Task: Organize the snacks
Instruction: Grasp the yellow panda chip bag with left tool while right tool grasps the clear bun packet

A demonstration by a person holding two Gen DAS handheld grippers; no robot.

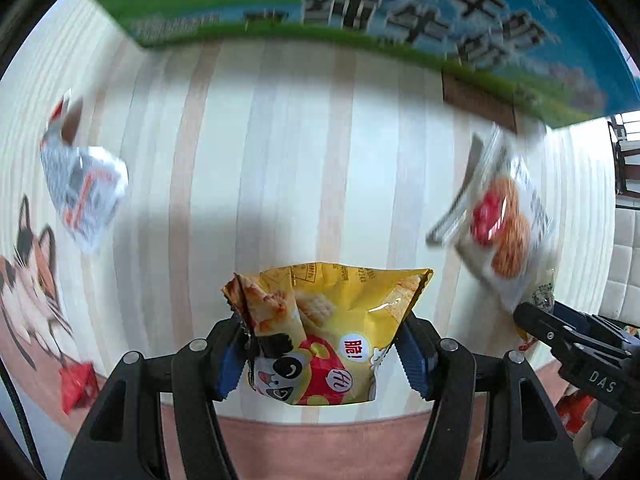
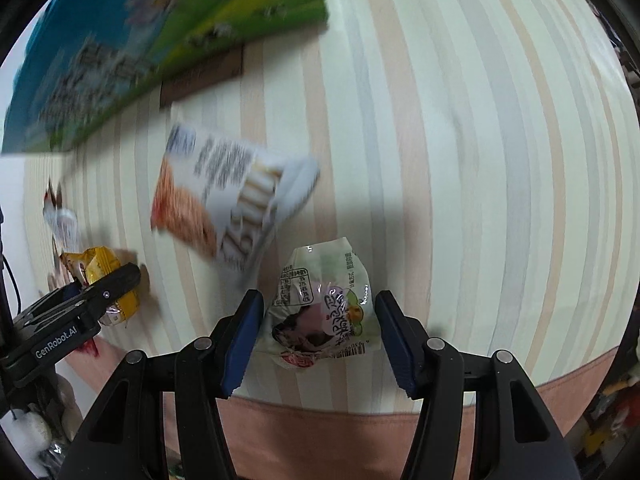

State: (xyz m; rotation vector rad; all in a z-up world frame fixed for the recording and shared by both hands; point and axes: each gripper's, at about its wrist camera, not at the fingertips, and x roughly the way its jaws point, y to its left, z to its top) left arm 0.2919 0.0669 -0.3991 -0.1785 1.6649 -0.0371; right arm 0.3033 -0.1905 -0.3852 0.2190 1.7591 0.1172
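Clamped between my left gripper (image 1: 320,354) pads I see a yellow cracker bag (image 1: 326,332), its crumpled sides pressed by both blue pads, hanging over the near edge of the striped table (image 1: 280,160). On the right wrist view my right gripper (image 2: 320,336) holds a small white-and-green snack packet (image 2: 320,312); the left pad presses its side, and the right pad sits at its far edge, though I cannot tell how firmly that one bears on it. From that same view the left gripper shows at the lower left with the yellow bag in its pads. Just beyond the small packet lies a white snack pack with round biscuits pictured (image 2: 236,208), blurred, flat on the table; the left view shows it off to the right (image 1: 504,224). Further left in the left view a white-and-red wrapper (image 1: 84,188) rests on the table, and nearer the edge a small red packet (image 1: 78,386) sits on a pink cloth with a cat picture (image 1: 28,280). At the far side stands a large blue-and-green milk carton box (image 1: 400,12), also seen at the upper left of the right view (image 2: 132,52).
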